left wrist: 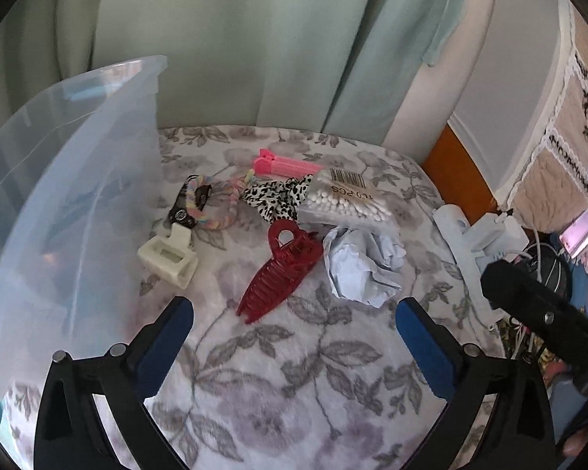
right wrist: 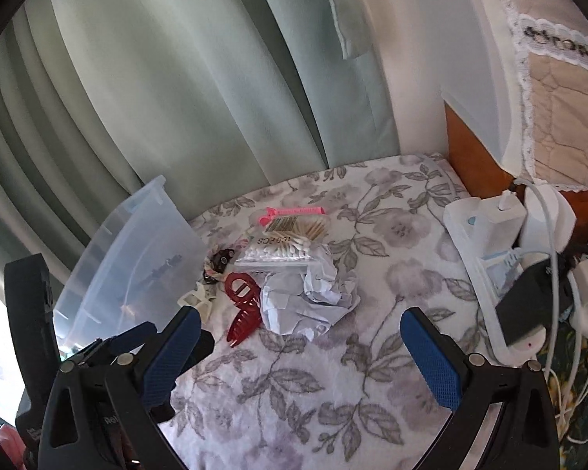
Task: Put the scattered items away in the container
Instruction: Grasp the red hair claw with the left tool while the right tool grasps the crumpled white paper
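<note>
Scattered items lie ahead of your left gripper [left wrist: 294,309]: a glossy dark-red claw clip [left wrist: 282,270] with long comb teeth sits just beyond its gaping pads, with nothing between them. Left of that clip is a blocky cream claw clip [left wrist: 170,260]; right of it, crumpled pale-blue paper [left wrist: 362,266]. Further out lie a clear bag of cotton swabs [left wrist: 345,199], a black-and-white spotted fabric tie [left wrist: 276,197], a pastel braided ring [left wrist: 215,205] and a pink ribbed clip [left wrist: 286,164]. Something small and black by the ring is hard to make out.

Left of the gripper stands the translucent plastic container [left wrist: 78,196], cut off by the frame edge, its contents blurred through the wall.

Your right gripper [right wrist: 300,325] is also spread wide and empty above the fuzzy floral-print surface [right wrist: 294,391]; its left finger [right wrist: 172,348] hides part of the cream clip.
</note>
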The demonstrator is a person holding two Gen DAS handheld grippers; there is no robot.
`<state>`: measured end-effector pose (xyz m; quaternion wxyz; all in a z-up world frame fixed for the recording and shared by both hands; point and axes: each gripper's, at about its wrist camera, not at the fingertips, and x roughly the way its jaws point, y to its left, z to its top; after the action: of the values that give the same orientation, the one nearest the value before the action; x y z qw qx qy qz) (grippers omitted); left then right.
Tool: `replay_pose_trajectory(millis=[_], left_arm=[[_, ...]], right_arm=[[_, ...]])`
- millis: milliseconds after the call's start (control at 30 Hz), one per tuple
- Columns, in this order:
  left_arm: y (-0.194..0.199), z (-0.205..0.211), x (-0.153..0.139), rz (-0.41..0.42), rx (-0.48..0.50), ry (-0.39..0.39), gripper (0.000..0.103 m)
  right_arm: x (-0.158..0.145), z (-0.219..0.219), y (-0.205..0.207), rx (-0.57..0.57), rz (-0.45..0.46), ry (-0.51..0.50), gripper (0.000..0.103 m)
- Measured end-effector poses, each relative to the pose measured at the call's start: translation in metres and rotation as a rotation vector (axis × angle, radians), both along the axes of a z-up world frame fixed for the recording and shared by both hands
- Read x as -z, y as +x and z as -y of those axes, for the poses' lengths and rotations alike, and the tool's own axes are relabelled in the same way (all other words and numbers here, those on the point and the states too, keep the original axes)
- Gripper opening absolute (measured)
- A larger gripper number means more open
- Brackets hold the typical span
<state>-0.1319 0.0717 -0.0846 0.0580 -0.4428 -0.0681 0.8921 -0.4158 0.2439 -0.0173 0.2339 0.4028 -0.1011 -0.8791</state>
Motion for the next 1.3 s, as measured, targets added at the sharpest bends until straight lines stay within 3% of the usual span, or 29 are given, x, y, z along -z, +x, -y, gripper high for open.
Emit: replay_pose_trajectory(millis=[367,667,1200,1300], left_arm=[[-0.029,0.006,0.034,0.051,-0.018,-0.100,0.103],[-0.051,0.000,0.056,0.066,0.031,-0.176,0.102],[-0.080,-0.011,0.072,0.059,0.086,-0.217,0.095],[-0.083,-0.012,0.074,0.060,0.087,-0.218,0.092]], right_arm=[[0.024,0.020,-0.031,-0.042,0.051,0.075,0.103],[0.047,0.042,-0.050,-0.071,0.114,0.091,0.102],[0.086,0.062,-0.081,-0.059,0.209,0.159,0.099],[0.091,0.058,-0.088,-0.038,0.242,0.116,0.098]])
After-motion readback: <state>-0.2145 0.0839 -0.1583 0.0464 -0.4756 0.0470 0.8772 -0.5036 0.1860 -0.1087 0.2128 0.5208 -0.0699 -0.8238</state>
